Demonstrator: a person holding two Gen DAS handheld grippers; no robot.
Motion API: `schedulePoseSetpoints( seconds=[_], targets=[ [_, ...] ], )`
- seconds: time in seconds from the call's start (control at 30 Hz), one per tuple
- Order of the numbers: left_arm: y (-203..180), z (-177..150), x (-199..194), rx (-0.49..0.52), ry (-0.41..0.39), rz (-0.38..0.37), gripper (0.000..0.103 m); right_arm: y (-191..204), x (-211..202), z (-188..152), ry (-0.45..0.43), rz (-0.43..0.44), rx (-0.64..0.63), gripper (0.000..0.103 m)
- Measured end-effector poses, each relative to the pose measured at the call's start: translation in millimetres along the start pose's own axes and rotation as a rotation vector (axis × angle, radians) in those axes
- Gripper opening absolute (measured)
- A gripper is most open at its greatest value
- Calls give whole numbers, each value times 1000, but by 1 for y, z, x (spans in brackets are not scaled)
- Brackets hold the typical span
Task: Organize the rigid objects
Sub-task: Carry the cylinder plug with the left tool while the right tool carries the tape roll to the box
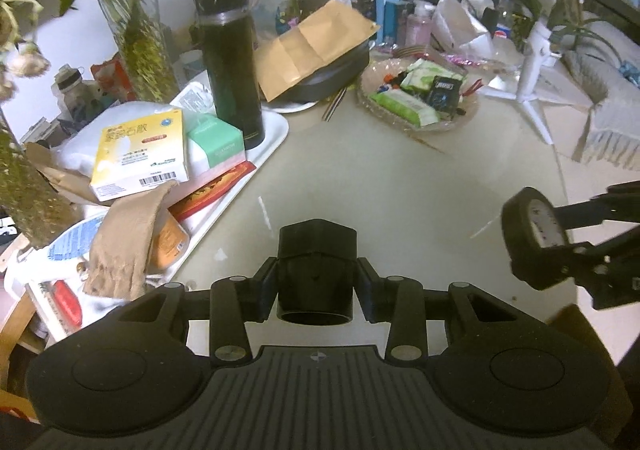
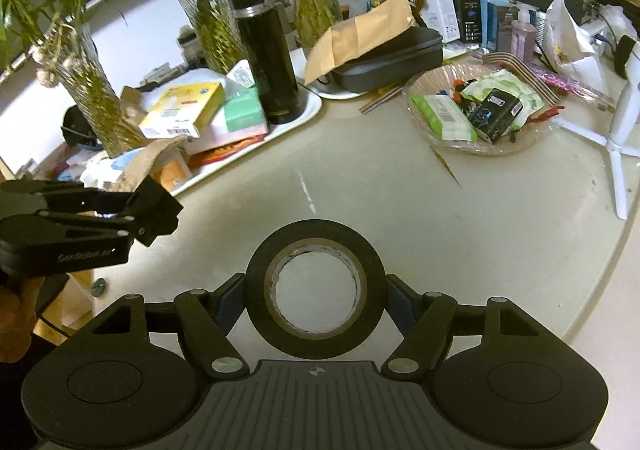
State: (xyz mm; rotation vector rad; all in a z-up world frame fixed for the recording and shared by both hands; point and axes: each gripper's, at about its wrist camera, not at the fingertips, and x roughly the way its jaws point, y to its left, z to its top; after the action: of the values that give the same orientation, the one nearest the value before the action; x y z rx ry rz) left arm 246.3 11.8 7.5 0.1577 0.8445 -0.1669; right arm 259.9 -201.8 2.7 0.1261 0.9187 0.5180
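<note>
Two grips: left gripper (image 1: 316,270) clamps a black hollow plastic cap (image 1: 317,250), right gripper (image 2: 316,290) a black tape roll (image 2: 315,287); either may slip toward the crowded white tray (image 1: 276,130) at upper left.

bench (image 2: 400,218): pale top I see streaked with a few marks
vases (image 2: 208,10): glass, holding green stems, at the far left
paper bag (image 1: 316,46): brown, lying over a dark case (image 1: 336,78)
tripod (image 1: 532,86): white, on the right
</note>
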Motion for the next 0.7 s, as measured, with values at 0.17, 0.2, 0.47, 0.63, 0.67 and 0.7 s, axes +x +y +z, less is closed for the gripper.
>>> schedulePoseSetpoints(
  seconds=[0.17,0.2,0.47,0.63,0.67,0.7],
  targets=[
    [-6,-9,-21,-7,-12,-6,39,1,-12,-10,-14,25,15,75],
    [-7,-11,-24,-9,-13,-7,39,2,-15,-12,-15,30,19,75],
    [-19,-32,-48,-23,-9,-27,39,5,-31,-33,-19,64,48,75],
    [-25,-46,-61,-35,-3,-39,39,10,-40,-44,-20,96,51,75],
    [-26,-49,-63,-40,-3,-43,39,11,-41,-46,-21,100,52,75],
    [-27,-52,-66,-45,-2,-47,39,12,-43,-48,-21,104,54,75]
  ],
)
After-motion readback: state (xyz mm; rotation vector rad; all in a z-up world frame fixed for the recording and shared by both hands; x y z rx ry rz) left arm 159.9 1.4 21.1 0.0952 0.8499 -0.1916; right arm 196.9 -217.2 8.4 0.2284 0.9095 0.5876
